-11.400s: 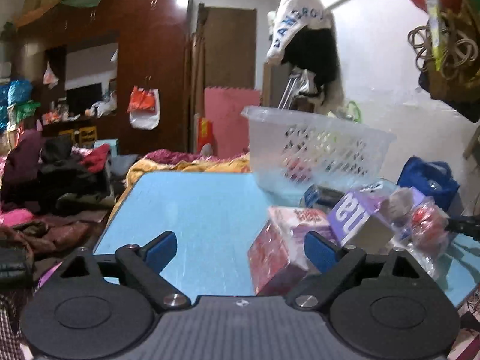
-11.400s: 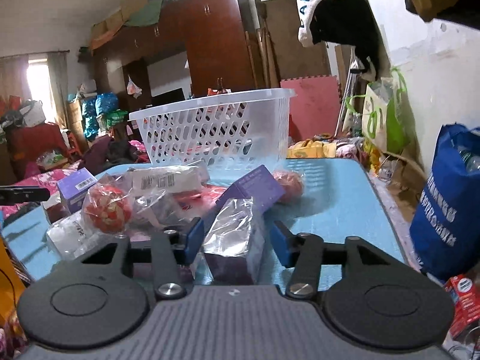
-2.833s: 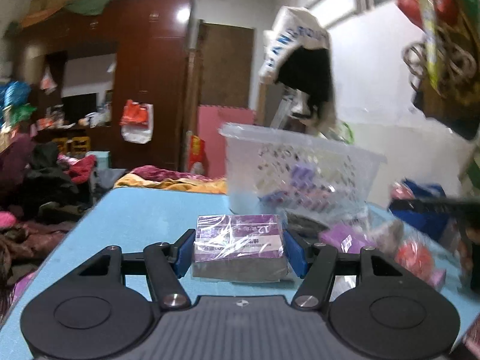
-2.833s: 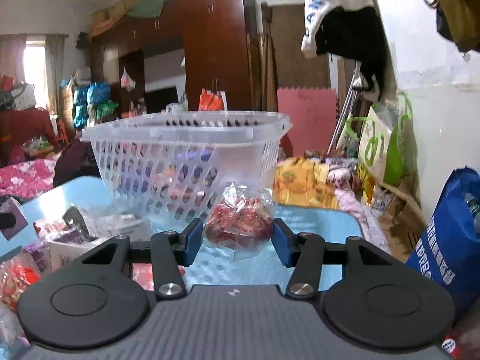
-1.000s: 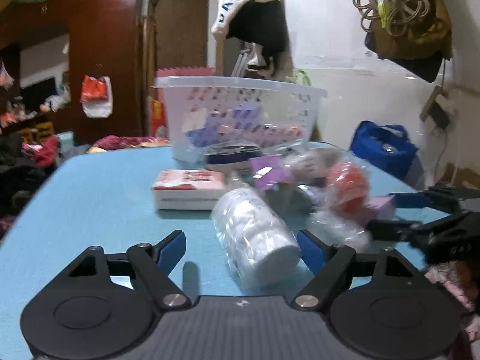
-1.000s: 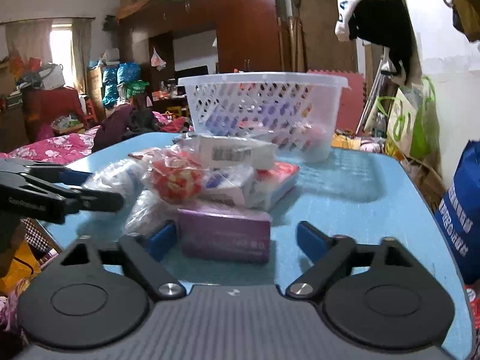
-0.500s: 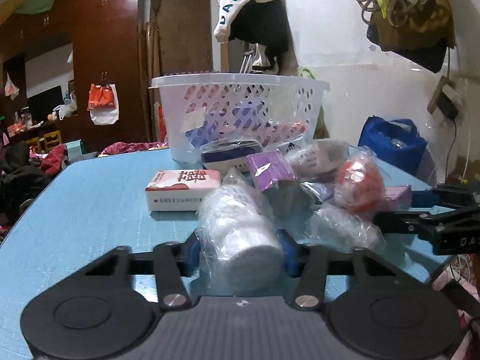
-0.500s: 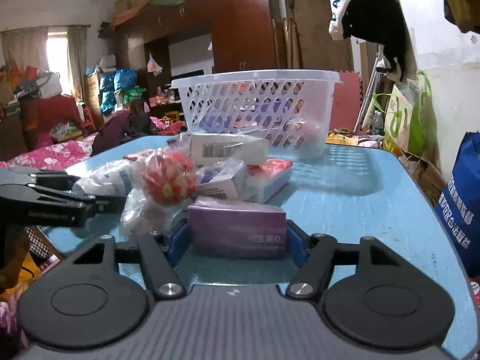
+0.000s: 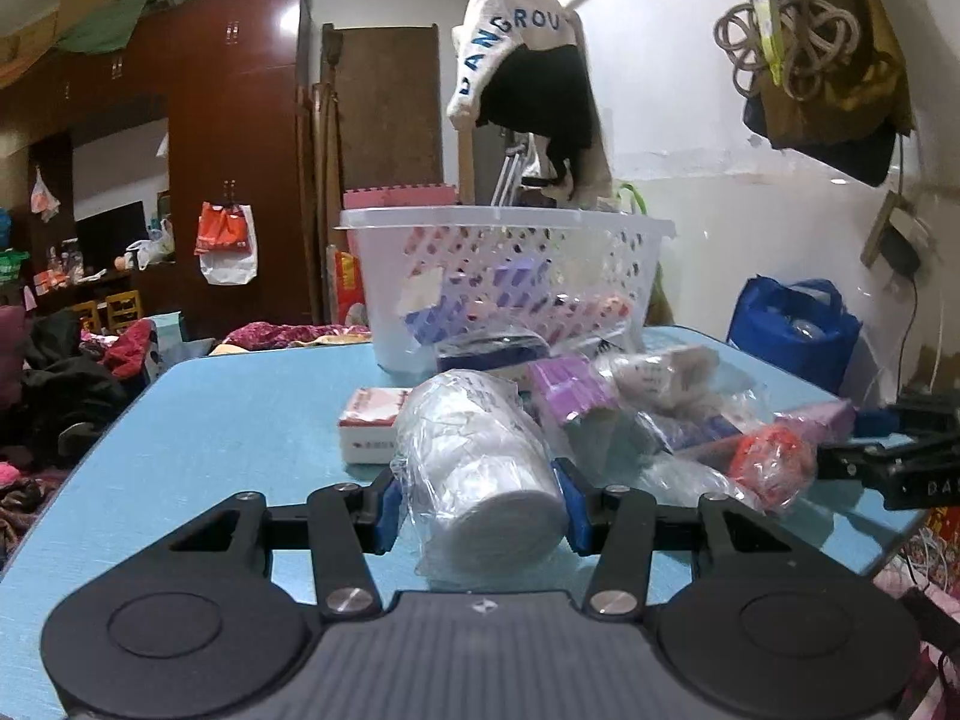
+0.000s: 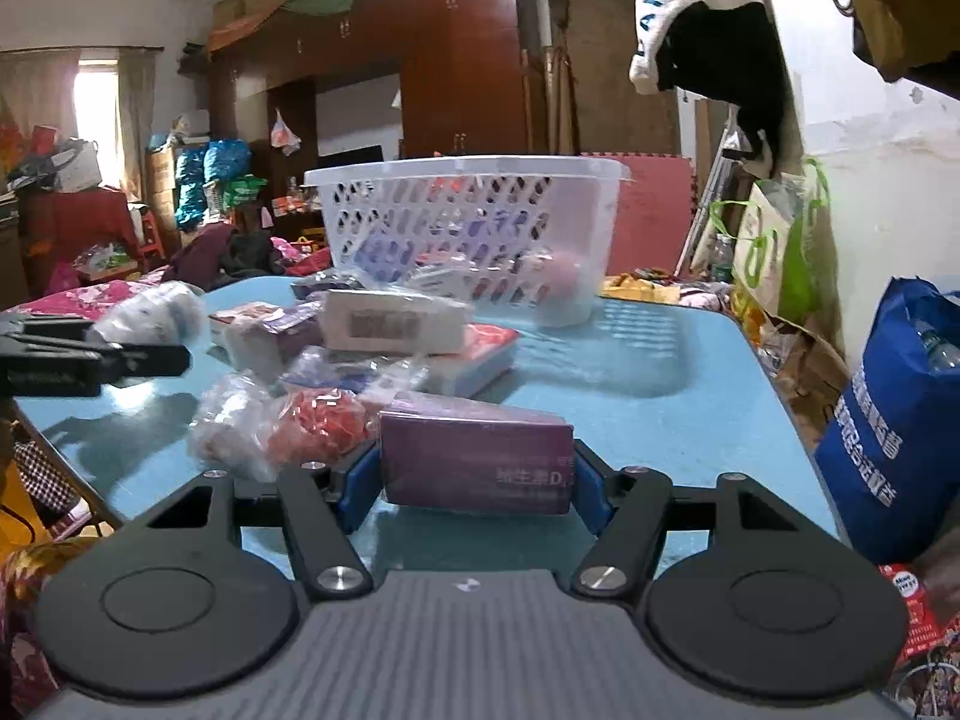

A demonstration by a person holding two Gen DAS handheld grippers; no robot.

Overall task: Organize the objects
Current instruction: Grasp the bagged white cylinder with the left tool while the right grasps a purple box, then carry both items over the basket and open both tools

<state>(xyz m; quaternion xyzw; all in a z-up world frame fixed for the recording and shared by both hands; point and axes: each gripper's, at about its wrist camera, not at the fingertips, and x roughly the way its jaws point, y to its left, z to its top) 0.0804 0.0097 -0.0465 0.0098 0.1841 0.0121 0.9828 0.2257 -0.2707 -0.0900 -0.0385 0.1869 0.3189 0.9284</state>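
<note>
My left gripper [image 9: 477, 507] is shut on a white roll in clear plastic [image 9: 480, 468], held just above the blue table [image 9: 228, 444]. My right gripper [image 10: 474, 489] is shut on a purple box [image 10: 474, 462], lifted a little over the table [image 10: 660, 396]. A white plastic basket [image 9: 504, 276] stands at the back with several packs inside; it also shows in the right wrist view [image 10: 474, 228]. A pile of packs lies before it: a red-and-white box [image 9: 372, 426], a red netted ball in plastic [image 9: 771, 462], a white barcoded box [image 10: 390, 324].
A blue bag [image 10: 900, 420] stands right of the table, also in the left wrist view [image 9: 792, 330]. A dark wardrobe [image 9: 234, 150] and cluttered bedding [image 9: 60, 372] are beyond. The left gripper shows at the left edge of the right wrist view [image 10: 90, 360].
Both grippers closed on their items, the roll and the purple box, and have lifted them slightly off the table. The red netted ball now lies lower beside the right gripper.
</note>
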